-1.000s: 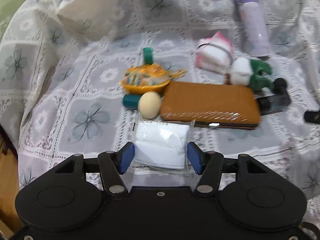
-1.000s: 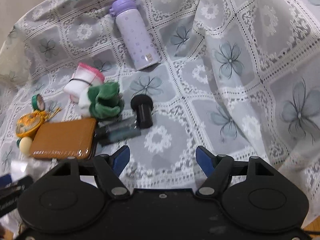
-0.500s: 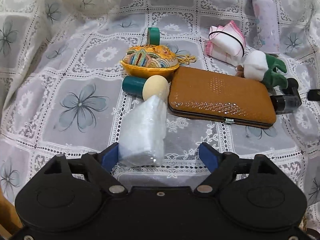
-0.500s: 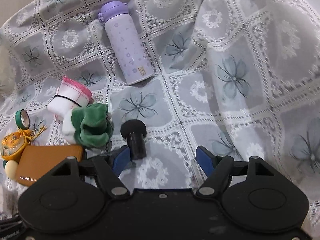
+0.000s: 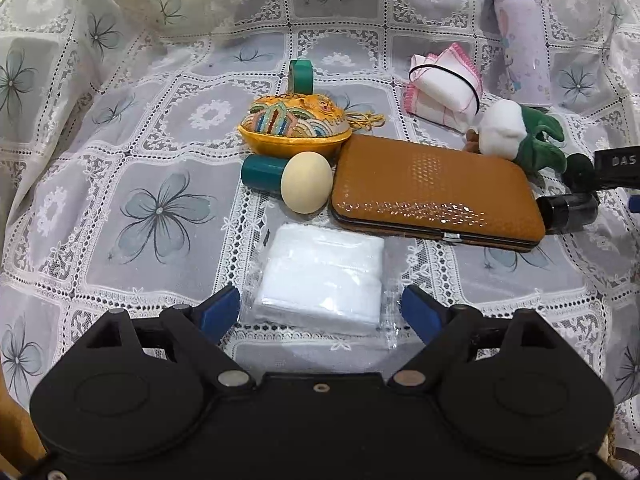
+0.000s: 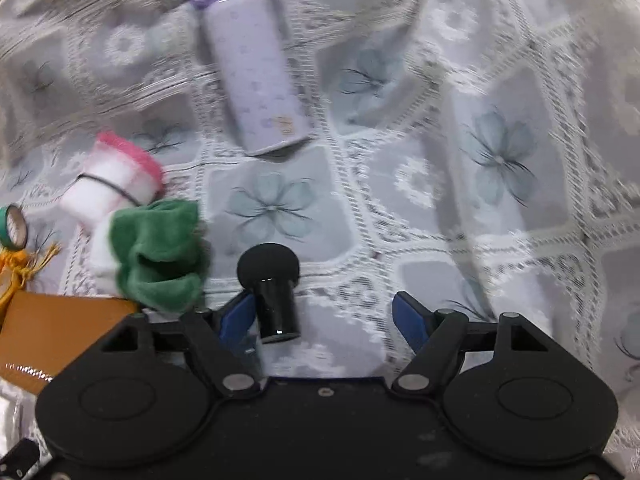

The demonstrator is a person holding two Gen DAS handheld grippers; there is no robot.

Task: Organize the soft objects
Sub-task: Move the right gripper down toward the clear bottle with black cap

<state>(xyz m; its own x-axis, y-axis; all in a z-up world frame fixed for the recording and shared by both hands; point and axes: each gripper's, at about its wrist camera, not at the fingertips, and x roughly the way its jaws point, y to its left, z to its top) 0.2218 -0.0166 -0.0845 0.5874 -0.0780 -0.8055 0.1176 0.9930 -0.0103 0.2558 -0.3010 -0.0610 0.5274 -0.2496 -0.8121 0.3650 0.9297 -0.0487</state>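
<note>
Left wrist view: the left gripper point(image 5: 320, 312) stands spread, its jaws having just been opening; the white pack point(image 5: 320, 278) in clear wrap lies flat on the lace cloth point(image 5: 120, 160) between the blue pads point(image 5: 220, 312), touching neither that I can see. Just beyond the pack sits a cream egg point(image 5: 306, 188) against a teal cylinder point(image 5: 262, 172), with a brown case point(image 5: 434, 192) beside it to the right. Behind the egg rests a yellow embroidered pouch point(image 5: 294, 128), and behind that a green tape roll point(image 5: 301, 76) stands on edge. Toward the cloth's far right corner lie a pink-edged folded cloth point(image 5: 444, 90) with a black band, a green-and-white plush point(image 5: 520, 136), and a purple bottle point(image 5: 520, 36) on its side.

Right wrist view, somewhat blurred: the right gripper point(image 6: 324, 318) is spread, its jaws having just opened a little wider. A black cylinder point(image 6: 272, 292) with a round foam head lies between them, close against the left pad point(image 6: 236, 316); contact cannot be told. The plush point(image 6: 156, 256) lies just left of it, the folded cloth point(image 6: 114, 180) behind, the bottle point(image 6: 252, 68) farther back, the case point(image 6: 60, 332) at the lower left.
</note>
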